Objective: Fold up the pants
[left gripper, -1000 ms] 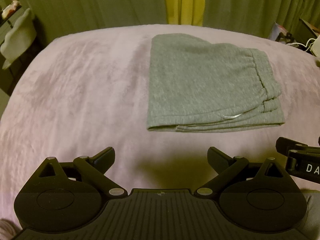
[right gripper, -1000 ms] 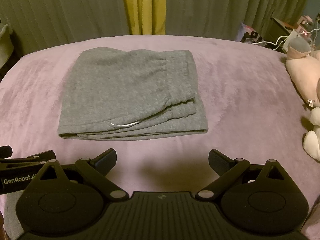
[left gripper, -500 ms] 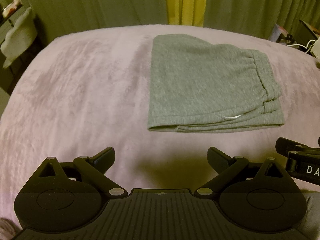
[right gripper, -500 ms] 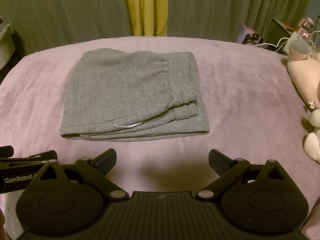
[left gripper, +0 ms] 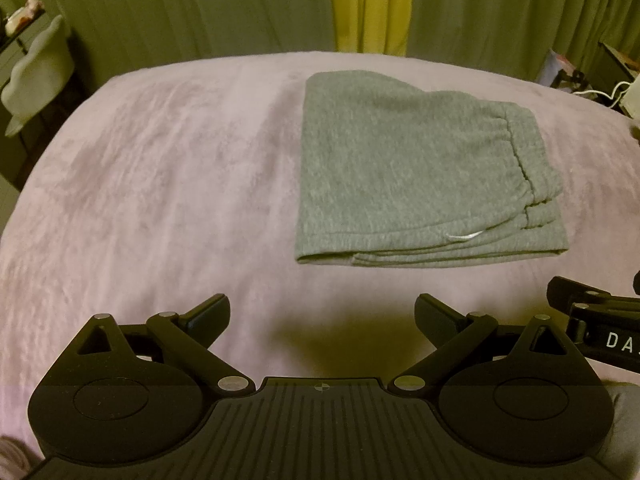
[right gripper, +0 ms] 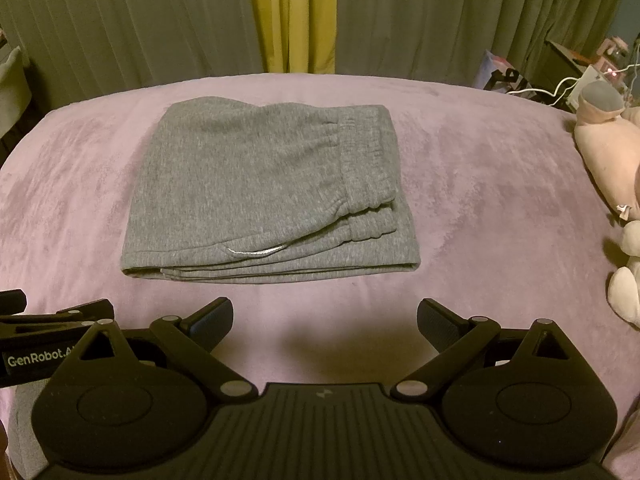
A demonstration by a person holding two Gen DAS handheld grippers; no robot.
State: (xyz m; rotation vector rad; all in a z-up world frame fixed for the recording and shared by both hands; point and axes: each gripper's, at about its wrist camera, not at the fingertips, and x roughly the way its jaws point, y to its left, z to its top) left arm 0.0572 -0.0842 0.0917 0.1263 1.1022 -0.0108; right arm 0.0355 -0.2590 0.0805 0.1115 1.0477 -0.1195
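Grey sweatpants (left gripper: 416,176) (right gripper: 264,192) lie folded into a flat rectangle on a mauve plush bed cover (left gripper: 160,184) (right gripper: 480,184), waistband at the right, a white drawstring showing at the near edge. My left gripper (left gripper: 322,320) hangs open short of the pants' near edge, to their left, holding nothing. My right gripper (right gripper: 325,322) is open too, just in front of the folded stack, with nothing between its fingers. Each gripper's side shows at the edge of the other's view.
Pink and cream plush toys (right gripper: 612,148) rest at the bed's right edge. A bedside unit with cables (right gripper: 580,76) stands behind them. A pale chair (left gripper: 36,76) stands off the bed's far left. Green and yellow curtains (right gripper: 292,16) hang behind the bed.
Both views have shifted only slightly; the pants and both open grippers stay as they were.
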